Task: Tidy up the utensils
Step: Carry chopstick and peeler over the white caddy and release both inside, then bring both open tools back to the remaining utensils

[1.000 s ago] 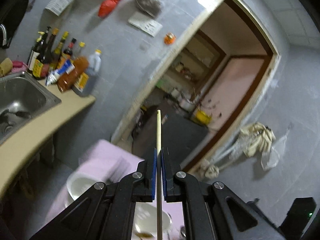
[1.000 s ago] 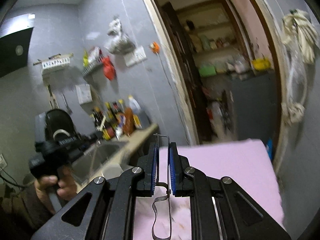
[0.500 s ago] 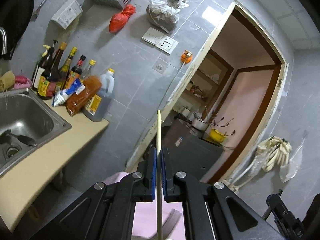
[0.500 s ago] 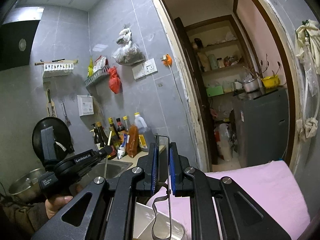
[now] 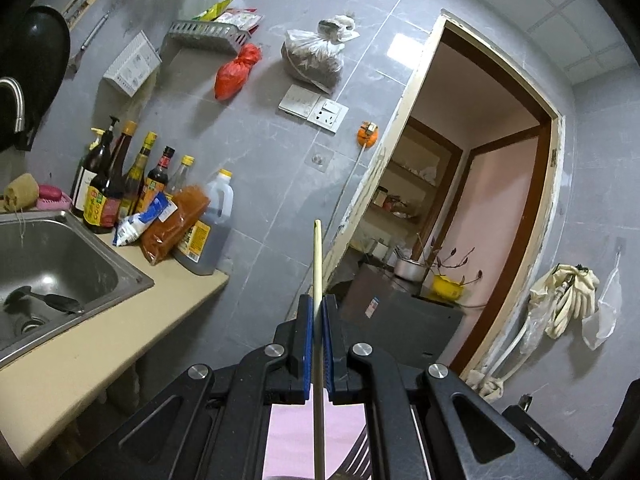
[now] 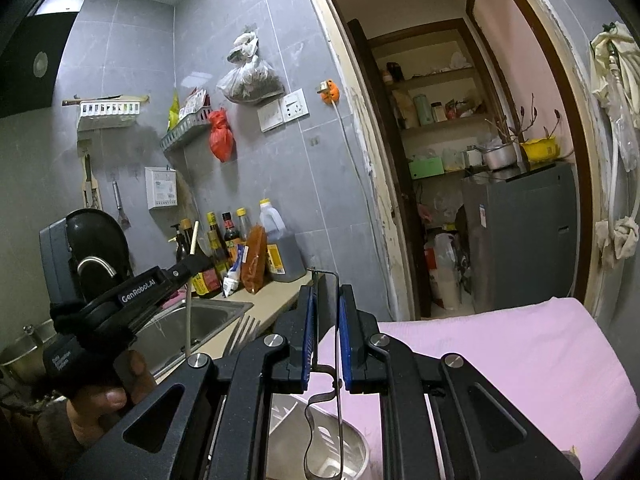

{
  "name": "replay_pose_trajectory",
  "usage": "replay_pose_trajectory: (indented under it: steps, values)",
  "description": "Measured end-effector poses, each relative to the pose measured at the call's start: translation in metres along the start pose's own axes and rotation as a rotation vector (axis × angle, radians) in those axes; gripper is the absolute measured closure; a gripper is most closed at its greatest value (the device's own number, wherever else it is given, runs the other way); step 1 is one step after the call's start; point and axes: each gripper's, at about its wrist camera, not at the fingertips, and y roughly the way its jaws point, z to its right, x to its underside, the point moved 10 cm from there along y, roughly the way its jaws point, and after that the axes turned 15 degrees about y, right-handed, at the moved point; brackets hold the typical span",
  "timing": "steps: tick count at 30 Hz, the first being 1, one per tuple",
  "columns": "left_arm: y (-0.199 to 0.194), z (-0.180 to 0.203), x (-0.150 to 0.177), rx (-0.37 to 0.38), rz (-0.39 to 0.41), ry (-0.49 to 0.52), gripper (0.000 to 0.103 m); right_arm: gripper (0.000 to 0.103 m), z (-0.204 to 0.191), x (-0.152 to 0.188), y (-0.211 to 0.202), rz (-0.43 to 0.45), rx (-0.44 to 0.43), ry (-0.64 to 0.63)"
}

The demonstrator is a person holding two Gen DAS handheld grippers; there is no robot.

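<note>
Two grippers, both loaded and raised: left gripper is clamped tight on a thin pale wooden chopstick, right gripper pinches a bent metal wire utensil, probably so each clears the pink-covered tabletop and the steel bowl below

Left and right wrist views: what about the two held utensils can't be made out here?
- Wooden stick in the left gripper: lower end cut off by the left wrist view's bottom edge.
- Bent metal utensil in the right gripper: working end hidden behind the gripper body and bottom edge.
- Steel container: contents mostly blocked by the right gripper.
</note>
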Motion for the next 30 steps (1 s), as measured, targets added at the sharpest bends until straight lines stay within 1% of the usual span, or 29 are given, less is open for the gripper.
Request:
replay_pose_trajectory:
  steps: [8,10,12,16,17,19,21,22,25,27,28,29,30]
  values:
    - [-0.003,0.003,0.009,-0.007,0.005,0.031,0.098,0.092,0.002,0.006,0.005,-0.013,0.0,-0.003]
    - [-0.005,0.004,0.009,-0.009,0.001,0.051,0.095,0.092,0.003,0.007,0.005,-0.018,-0.002,-0.003]
    - [-0.007,0.006,0.01,-0.006,-0.011,0.067,0.082,0.092,0.003,0.008,0.004,-0.025,-0.005,-0.001]
    - [-0.014,0.004,0.014,-0.004,-0.05,0.079,0.081,0.092,0.004,0.008,0.003,-0.042,-0.011,0.01]
    - [-0.017,0.002,0.014,-0.008,-0.062,0.082,0.08,0.092,0.003,0.008,0.004,-0.047,-0.012,0.01]
    - [-0.022,0.0,0.014,-0.014,-0.077,0.079,0.072,0.092,0.004,0.008,0.002,-0.059,-0.012,0.012]
    - [-0.027,-0.003,0.013,-0.02,-0.09,0.066,0.053,0.091,0.004,0.006,-0.002,-0.062,-0.011,0.017]
    - [-0.03,-0.004,0.012,-0.024,-0.095,0.059,0.051,0.089,0.005,0.004,-0.003,-0.062,-0.01,0.021]
    - [-0.036,-0.001,0.008,-0.026,-0.119,0.072,0.048,0.088,0.007,-0.001,-0.01,-0.062,-0.006,0.028]
    - [-0.041,0.005,0.003,-0.026,-0.131,0.094,0.039,0.086,0.006,-0.006,-0.017,-0.053,-0.005,0.028]
    - [-0.043,0.007,0.002,-0.023,-0.133,0.098,0.037,0.081,0.006,-0.01,-0.022,-0.048,-0.008,0.029]
    - [-0.046,0.012,-0.001,-0.014,-0.138,0.105,0.034,0.073,0.006,-0.013,-0.026,-0.045,-0.01,0.029]
    - [-0.047,0.016,-0.002,-0.008,-0.145,0.112,0.032,0.071,0.006,-0.016,-0.03,-0.043,-0.013,0.031]
